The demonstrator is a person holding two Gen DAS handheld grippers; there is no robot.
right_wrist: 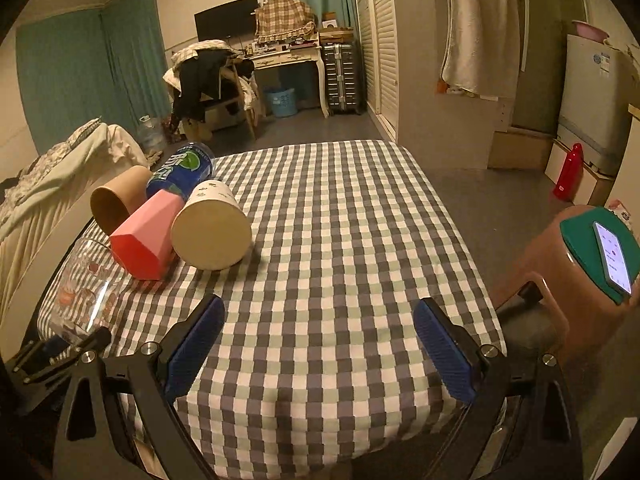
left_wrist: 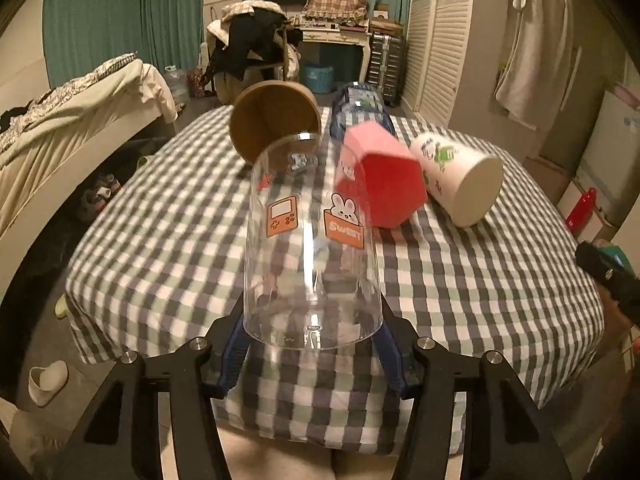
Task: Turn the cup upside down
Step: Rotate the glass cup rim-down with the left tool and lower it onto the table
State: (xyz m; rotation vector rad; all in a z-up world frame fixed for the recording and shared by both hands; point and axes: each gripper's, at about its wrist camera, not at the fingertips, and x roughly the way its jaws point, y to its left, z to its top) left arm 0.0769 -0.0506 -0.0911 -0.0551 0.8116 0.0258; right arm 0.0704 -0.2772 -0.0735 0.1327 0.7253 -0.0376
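Note:
My left gripper [left_wrist: 312,332] is shut on a clear plastic cup [left_wrist: 308,240] with cartoon stickers, gripping it near its wide end; the cup lies along the fingers, pointing away, above the checked tablecloth [left_wrist: 480,280]. The same cup shows at the far left of the right wrist view [right_wrist: 80,288], held by the left gripper. My right gripper [right_wrist: 318,340] is open and empty over the near middle of the table.
A brown cup [left_wrist: 276,120], a pink hexagonal cup [left_wrist: 380,176], a white printed cup [left_wrist: 460,180] and a blue bottle [left_wrist: 360,108] lie on their sides at the table's far left. A brown stool [right_wrist: 560,264] with a phone [right_wrist: 612,256] stands to the right. A bed [left_wrist: 60,128] is left.

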